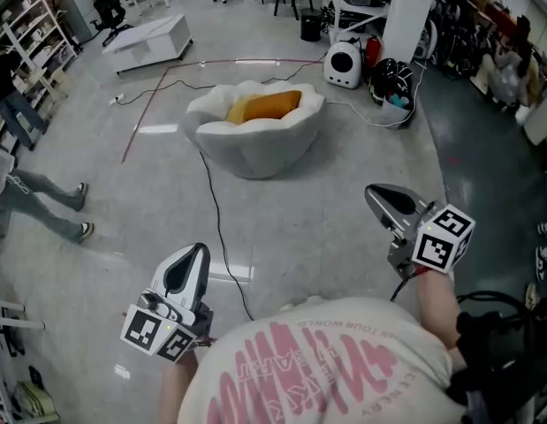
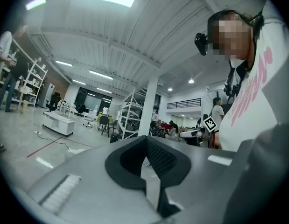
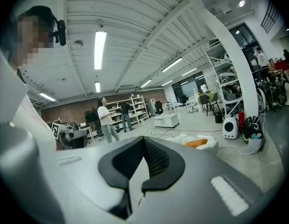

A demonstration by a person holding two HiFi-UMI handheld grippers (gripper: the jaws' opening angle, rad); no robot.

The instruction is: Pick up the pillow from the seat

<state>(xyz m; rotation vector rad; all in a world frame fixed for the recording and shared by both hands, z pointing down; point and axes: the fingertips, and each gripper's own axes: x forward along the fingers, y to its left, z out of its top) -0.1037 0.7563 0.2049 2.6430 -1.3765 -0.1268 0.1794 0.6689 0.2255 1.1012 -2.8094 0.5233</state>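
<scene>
An orange pillow (image 1: 266,106) lies in a white shell-shaped seat (image 1: 255,144) on the grey floor, far ahead of both grippers. In the right gripper view the orange pillow (image 3: 199,143) and the white seat (image 3: 210,146) show small at the right. My left gripper (image 1: 197,253) is held low at the left, shut and empty. My right gripper (image 1: 376,195) is at the right, also shut with nothing in it. In each gripper view the jaws stand together: left gripper (image 2: 145,141), right gripper (image 3: 143,141). The seat does not appear in the left gripper view.
A black cable (image 1: 216,223) runs over the floor from the seat toward me. A white low table (image 1: 149,42) stands far left, a white round appliance (image 1: 343,64) and a pillar (image 1: 407,11) behind the seat. A person's legs (image 1: 43,206) stand at the left.
</scene>
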